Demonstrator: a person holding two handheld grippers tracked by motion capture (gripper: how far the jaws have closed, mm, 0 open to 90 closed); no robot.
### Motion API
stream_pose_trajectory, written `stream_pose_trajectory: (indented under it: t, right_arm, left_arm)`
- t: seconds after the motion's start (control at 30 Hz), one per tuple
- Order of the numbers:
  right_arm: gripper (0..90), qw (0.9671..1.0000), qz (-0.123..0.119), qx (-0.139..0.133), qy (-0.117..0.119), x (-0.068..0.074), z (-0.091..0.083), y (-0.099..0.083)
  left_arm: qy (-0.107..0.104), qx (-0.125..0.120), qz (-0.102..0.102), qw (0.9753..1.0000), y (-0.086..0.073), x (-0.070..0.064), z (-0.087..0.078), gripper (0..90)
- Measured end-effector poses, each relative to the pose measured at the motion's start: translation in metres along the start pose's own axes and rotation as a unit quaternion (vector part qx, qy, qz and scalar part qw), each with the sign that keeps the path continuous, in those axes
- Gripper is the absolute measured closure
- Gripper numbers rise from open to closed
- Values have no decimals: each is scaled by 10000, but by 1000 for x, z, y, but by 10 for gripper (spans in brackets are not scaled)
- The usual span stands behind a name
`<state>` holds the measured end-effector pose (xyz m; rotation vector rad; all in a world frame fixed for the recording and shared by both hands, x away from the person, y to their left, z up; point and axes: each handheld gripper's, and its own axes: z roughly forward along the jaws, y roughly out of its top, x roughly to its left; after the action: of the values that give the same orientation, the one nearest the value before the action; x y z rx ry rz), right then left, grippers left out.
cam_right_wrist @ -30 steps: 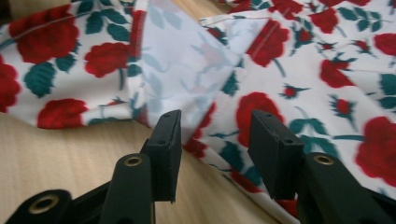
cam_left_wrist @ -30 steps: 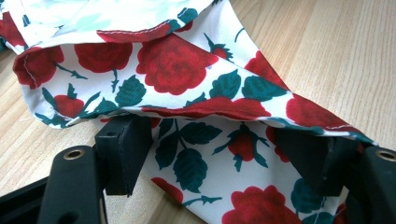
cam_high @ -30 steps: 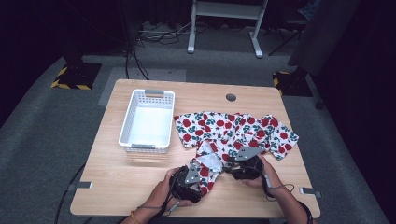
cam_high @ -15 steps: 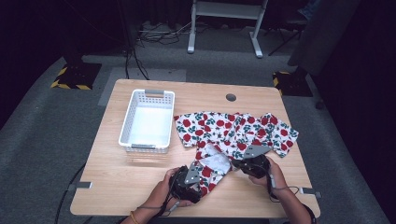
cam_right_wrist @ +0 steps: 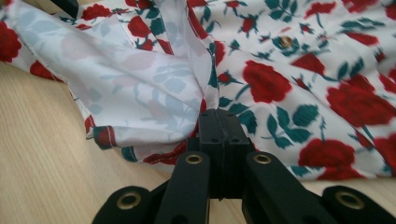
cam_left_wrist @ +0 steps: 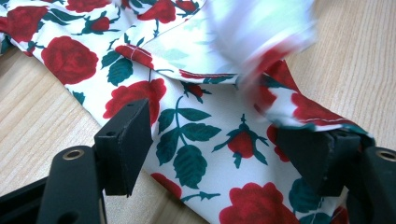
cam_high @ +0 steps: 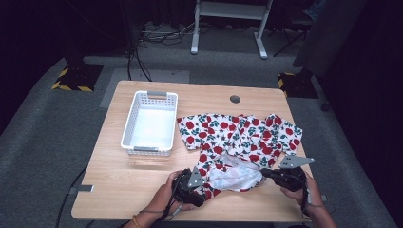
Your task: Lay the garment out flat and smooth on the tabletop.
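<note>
White fabric garment printed with red roses and green leaves [cam_high: 237, 137] lies spread across the right half of the light wooden bench [cam_high: 119, 185], its near edge bunched toward the person's side. A section at the front is turned over, showing the pale, faded reverse of the print [cam_high: 235, 175]. A small round button [cam_right_wrist: 286, 42] shows on the printed face in the right gripper view.

Right hand-held gripper [cam_high: 268, 174], black, sits at the near right edge of the garment. In the right gripper view its jaws are pressed together on a fold of the cloth [cam_right_wrist: 140, 93], the pale reverse side draping away from the pinch point. A grey three-cornered plate [cam_high: 295, 162] rides on top of it.

Left hand-held gripper [cam_high: 202, 187], black, sits at the near left part of the garment. In the left gripper view its jaws stand wide apart, one on either side of a strip of the printed cloth [cam_left_wrist: 201, 135] that lies flat on the bench; the right-hand jaw is touching or just under a hemmed edge, the left-hand jaw is at the cloth's border over bare wood. Nothing is clamped.

White plastic slatted basket [cam_high: 127, 137] stands on the left half of the bench, just beside the garment's left edge, not touching it. A small dark round hole [cam_high: 235, 99] marks the far side of the bench.
</note>
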<state>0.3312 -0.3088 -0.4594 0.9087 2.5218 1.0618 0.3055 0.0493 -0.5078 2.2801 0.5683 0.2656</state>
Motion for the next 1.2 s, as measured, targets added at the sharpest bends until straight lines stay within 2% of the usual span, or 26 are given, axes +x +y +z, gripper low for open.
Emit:
stream_pose_trajectory:
  t: [0.2,0.3,0.47,0.57,0.6,0.67,0.77,0.83,0.93,1.07,1.1,1.2]
  right_arm:
    - [900,9997,194,113,-55,-6,-23,-20]
    - [900,9996,185,183,-148,-5,-32,-30]
    - [888,9991,201,310,-190,-2,-43,-45]
    - [839,9988,207,393,-217,-3,-46,-51]
    - [816,9986,204,427,-226,-3,-47,-54]
    - [727,9980,221,519,-295,-5,-50,-59]
    - [655,9979,385,334,-388,-11,-55,-59]
    - [620,9969,539,211,-535,-15,-52,-53]
    - [576,9958,575,173,-696,-20,-42,-41]
    - [554,9953,612,226,-715,-24,-24,-32]
    - [545,9956,584,284,-677,-24,-19,-32]
    - [537,9953,605,448,-604,-24,-8,-35]
  left_arm:
    - [48,-4,12,10000,0,-1,0,265]
    - [17,-1,-67,10000,-1,0,-1,266]
    - [72,54,-30,10000,-1,-2,-3,266]
    - [107,95,-47,9999,-1,-3,-4,277]
    - [161,125,16,9998,0,-4,-7,277]
    - [153,11,-24,9999,2,-1,-12,291]
    - [110,-232,-220,9994,9,5,-18,293]
    - [131,-214,-145,9996,14,7,-16,293]
    - [162,-107,-23,9998,20,7,-8,294]
    - [203,92,117,9997,24,7,5,294]
    - [184,110,93,9997,24,7,9,294]
    - [189,266,187,9993,24,5,15,295]
